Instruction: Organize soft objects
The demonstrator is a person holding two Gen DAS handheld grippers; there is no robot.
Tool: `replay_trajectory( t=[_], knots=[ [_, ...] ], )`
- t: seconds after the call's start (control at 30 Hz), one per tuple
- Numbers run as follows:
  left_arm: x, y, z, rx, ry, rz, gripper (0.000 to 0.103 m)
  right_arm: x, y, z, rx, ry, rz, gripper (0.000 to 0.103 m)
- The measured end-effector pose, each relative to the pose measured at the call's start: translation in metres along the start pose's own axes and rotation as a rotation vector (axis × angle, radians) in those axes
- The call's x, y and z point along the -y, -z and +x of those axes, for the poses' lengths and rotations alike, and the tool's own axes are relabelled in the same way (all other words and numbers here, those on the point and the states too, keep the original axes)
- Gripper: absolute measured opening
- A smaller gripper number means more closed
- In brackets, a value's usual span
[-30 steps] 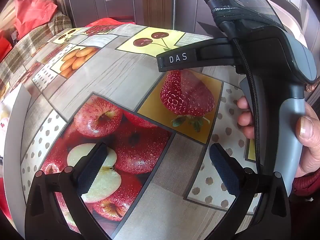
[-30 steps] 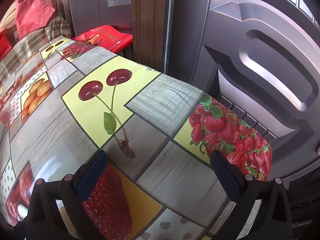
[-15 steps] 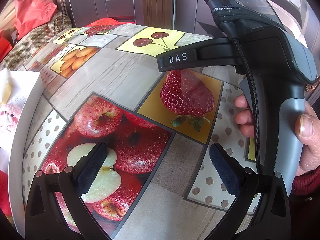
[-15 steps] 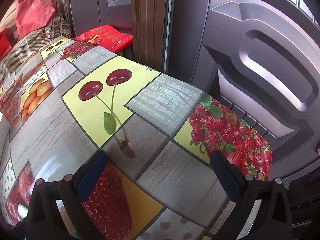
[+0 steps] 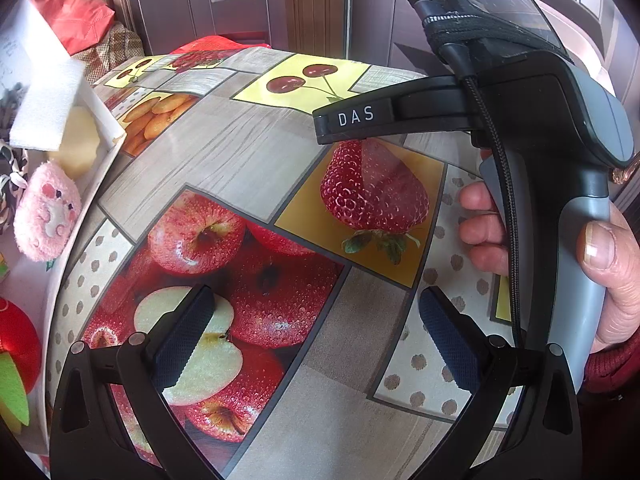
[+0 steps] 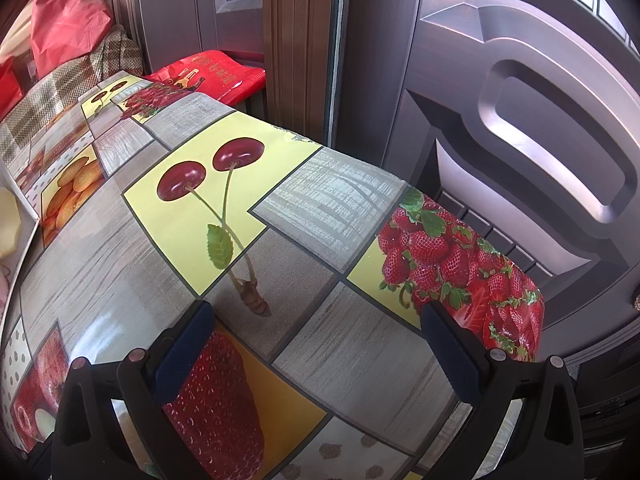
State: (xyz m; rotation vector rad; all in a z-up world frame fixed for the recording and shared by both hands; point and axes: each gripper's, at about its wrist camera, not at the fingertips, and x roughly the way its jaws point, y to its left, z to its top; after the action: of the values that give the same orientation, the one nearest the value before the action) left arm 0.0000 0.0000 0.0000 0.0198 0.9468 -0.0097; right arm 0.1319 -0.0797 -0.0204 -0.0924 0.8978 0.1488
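**Soft toys wait at the left edge, both grippers empty**

The bench [image 5: 248,152], under a fruit-print cloth, fills both views, with dark doors [image 6: 520,128] behind. A white box [image 5: 100,120] sits at its far left; in it lie a pink plush [image 5: 46,216] and a red plush [image 5: 16,336]. They lie left of the left gripper [image 5: 316,328], the nearer one. The right gripper [image 6: 316,344] hangs farther right. Both have jaws spread wide, holding nothing.
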Motion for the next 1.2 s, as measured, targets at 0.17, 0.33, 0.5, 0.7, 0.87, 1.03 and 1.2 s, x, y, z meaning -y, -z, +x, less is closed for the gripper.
replay_trajectory(
  t=[0.17,0.33,0.5,0.7,0.87,1.03,1.2],
  knots=[
    [0.0,0.0,0.0,0.0,0.0,0.0,0.102,0.0,0.0,0.0,0.0,0.0,0.0,0.103],
    [-0.0001,0.0,-0.0002,0.0,0.0,0.0,0.102,0.0,0.0,-0.0001,0.0,0.0,0.0,0.103],
    [0.0008,-0.002,-0.0018,0.0,0.001,-0.001,0.102,-0.0001,-0.0002,-0.0004,0.0,0.0,0.0,0.103],
    [0.0001,-0.0022,-0.0003,0.0,0.002,0.0,0.102,-0.0001,-0.0007,-0.0007,0.0,0.0,0.0,0.103],
    [-0.0003,-0.0021,0.0002,0.0,0.002,0.0,0.102,-0.0001,-0.0013,-0.0009,0.0,0.0,0.0,0.103],
    [-0.0011,-0.0015,0.0,0.0,0.002,0.0,0.102,-0.0002,-0.0015,-0.0009,-0.001,0.0,0.0,0.103],
    [-0.0008,-0.0018,0.0002,0.0,0.002,0.001,0.102,-0.0004,-0.001,-0.0007,0.0,0.0,0.0,0.103]
  ],
)
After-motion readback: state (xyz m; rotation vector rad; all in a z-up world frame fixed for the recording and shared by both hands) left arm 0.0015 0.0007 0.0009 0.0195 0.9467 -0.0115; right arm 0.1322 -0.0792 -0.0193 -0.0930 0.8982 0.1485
